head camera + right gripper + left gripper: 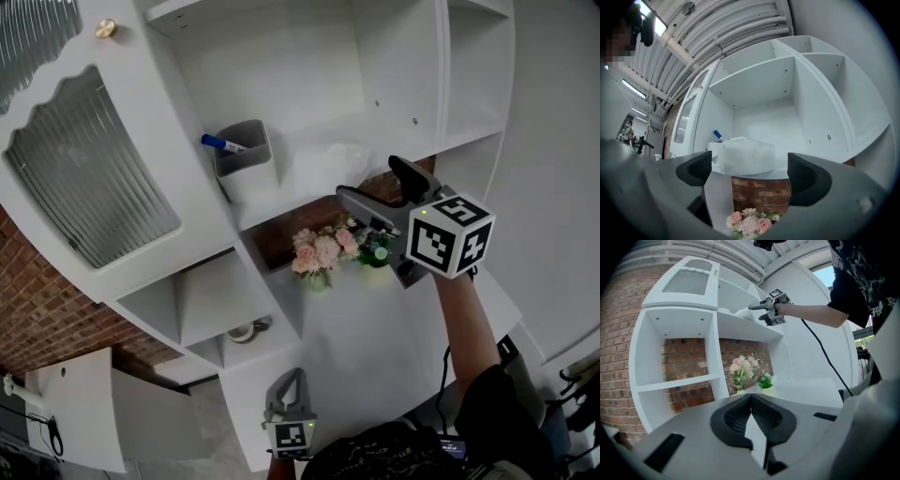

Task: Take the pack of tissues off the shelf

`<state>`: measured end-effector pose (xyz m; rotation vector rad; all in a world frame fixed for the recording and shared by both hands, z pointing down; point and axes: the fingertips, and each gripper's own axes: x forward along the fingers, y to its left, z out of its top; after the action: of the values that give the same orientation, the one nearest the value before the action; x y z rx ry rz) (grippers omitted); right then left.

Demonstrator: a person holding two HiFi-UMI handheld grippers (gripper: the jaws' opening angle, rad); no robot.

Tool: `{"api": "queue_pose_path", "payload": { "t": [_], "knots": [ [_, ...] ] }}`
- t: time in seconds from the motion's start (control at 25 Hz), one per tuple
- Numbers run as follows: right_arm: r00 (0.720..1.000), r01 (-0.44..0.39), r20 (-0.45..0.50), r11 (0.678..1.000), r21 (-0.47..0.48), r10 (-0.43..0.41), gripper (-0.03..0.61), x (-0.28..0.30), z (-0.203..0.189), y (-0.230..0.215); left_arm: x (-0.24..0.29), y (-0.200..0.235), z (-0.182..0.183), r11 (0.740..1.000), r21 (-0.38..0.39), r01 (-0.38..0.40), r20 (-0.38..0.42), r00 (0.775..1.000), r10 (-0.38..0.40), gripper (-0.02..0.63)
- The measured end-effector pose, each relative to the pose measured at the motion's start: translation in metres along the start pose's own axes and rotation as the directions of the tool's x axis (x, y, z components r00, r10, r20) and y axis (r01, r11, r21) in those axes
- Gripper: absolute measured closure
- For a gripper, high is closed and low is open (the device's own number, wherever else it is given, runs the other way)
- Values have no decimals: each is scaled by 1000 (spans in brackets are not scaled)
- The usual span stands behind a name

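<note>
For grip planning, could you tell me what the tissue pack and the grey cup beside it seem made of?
White soft tissue pack: apparently thin plastic film, judging by its crinkled, slightly translucent surface. Grey square cup: probably matte plastic, smooth and uniform.

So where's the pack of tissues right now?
The pack of tissues sits on the white shelf, just right of the grey cup in the head view, ahead of the right tongs.
</note>
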<state>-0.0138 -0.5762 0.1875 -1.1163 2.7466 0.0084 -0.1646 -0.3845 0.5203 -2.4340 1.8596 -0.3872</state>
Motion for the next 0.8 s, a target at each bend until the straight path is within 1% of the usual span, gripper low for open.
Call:
{"api": "queue_pose_path", "payload": {
  "t": [0.28, 0.44, 0.52, 0.64, 0.72, 0.8],
  "knots": [
    [997, -48, -62, 997, 66, 52, 77, 22, -2, -1, 1, 4, -6, 1000, -13, -22, -2, 1000, 22, 604],
    [992, -47, -114, 998, 50, 52, 77, 32, -7, 0, 1, 5, -3, 1000, -8, -29, 3, 1000, 29, 604],
    [989, -60, -132, 997, 47, 66, 78, 35, -9, 3, 2, 4, -6, 999, -10, -34, 5, 999, 34, 605],
    [985, -68, -161, 998, 10, 69, 83, 37, -12, 7, 1, 5, -9, 999, -7, -34, -4, 999, 34, 604],
    [985, -53, -167, 998, -16, 50, 153, 38, -13, 6, 1, 7, -13, 999, 6, -36, -11, 999, 37, 604],
    [985, -47, -166, 999, -20, 43, 163, 37, -13, 5, -1, 7, -13, 999, 14, -37, -26, 999, 37, 606]
  ]
}}
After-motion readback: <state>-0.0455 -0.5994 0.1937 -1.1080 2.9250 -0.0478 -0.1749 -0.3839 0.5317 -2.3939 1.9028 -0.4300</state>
